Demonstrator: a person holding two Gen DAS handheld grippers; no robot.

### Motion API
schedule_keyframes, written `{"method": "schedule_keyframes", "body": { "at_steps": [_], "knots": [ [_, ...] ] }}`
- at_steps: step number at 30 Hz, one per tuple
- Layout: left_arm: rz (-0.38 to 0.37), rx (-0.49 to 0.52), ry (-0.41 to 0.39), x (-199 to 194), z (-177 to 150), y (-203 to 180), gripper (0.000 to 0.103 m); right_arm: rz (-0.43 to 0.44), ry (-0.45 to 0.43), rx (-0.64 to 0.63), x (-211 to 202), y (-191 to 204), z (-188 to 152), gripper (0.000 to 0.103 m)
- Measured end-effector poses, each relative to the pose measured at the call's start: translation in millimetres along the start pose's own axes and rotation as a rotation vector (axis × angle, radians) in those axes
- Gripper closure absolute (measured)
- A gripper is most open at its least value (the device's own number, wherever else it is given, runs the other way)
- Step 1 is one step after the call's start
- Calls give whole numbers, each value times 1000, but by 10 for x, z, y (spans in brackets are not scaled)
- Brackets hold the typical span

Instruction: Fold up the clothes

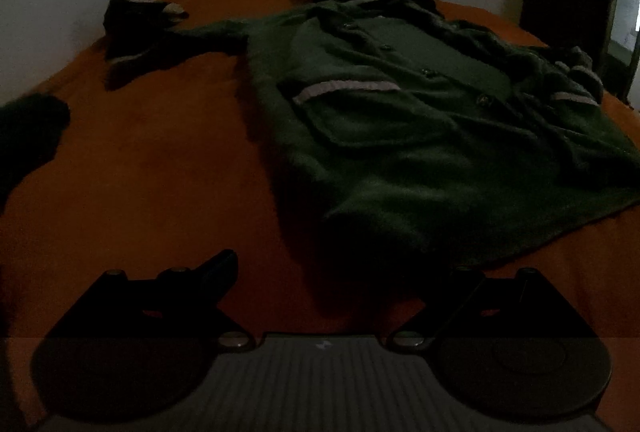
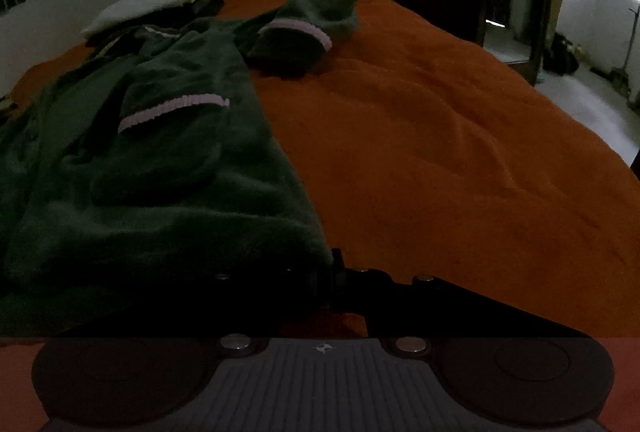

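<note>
Orange bedspread [image 2: 440, 132] covers the bed, with a dark green fleece button-front garment [image 1: 400, 120] spread flat on it. Left gripper [image 1: 344, 272]: fingers spread wide, holding nothing, just short of the garment's hem. Right gripper [image 2: 328, 272]: fingers closed together on the hem's corner

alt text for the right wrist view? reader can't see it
Dim fisheye view: the right gripper sits at the near hem corner of a dark green fleece jacket spread on an orange bedspread, fingers apparently closed on the fabric. One pale-trimmed sleeve cuff lies folded toward the far end, beside a white pillow.
</note>
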State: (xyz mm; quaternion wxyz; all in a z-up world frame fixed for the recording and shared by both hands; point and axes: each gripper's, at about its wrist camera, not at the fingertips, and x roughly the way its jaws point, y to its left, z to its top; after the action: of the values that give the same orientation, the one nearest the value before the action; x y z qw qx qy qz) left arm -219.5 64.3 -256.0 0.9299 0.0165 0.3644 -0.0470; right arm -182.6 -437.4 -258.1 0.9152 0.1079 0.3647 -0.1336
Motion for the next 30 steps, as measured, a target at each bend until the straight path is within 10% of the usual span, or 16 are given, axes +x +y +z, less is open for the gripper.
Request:
{"method": "schedule_keyframes", "body": {
  "at_steps": [6,12,23,25,27,30],
  "knots": [
    [-32,-1,-30,14,47,-56,92,25,-10,31,42,-28,121,99],
    [-9,100,-80,-364,-39,28,94,74,-51,13,-180,234,412,99],
    [-30,176,-19,-337,-232,277,91,109,100,80,-17,67,-125,99],
    [-65,195,-25,-393,-109,284,78,128,103,82,-59,58,-69,89],
    [-60,248,-73,-538,24,246,27,153,80,34,-227,70,16,63],
    [-114,310,-180,-845,179,190,20,193,25,-66,-526,159,109,55]
  ]
}}
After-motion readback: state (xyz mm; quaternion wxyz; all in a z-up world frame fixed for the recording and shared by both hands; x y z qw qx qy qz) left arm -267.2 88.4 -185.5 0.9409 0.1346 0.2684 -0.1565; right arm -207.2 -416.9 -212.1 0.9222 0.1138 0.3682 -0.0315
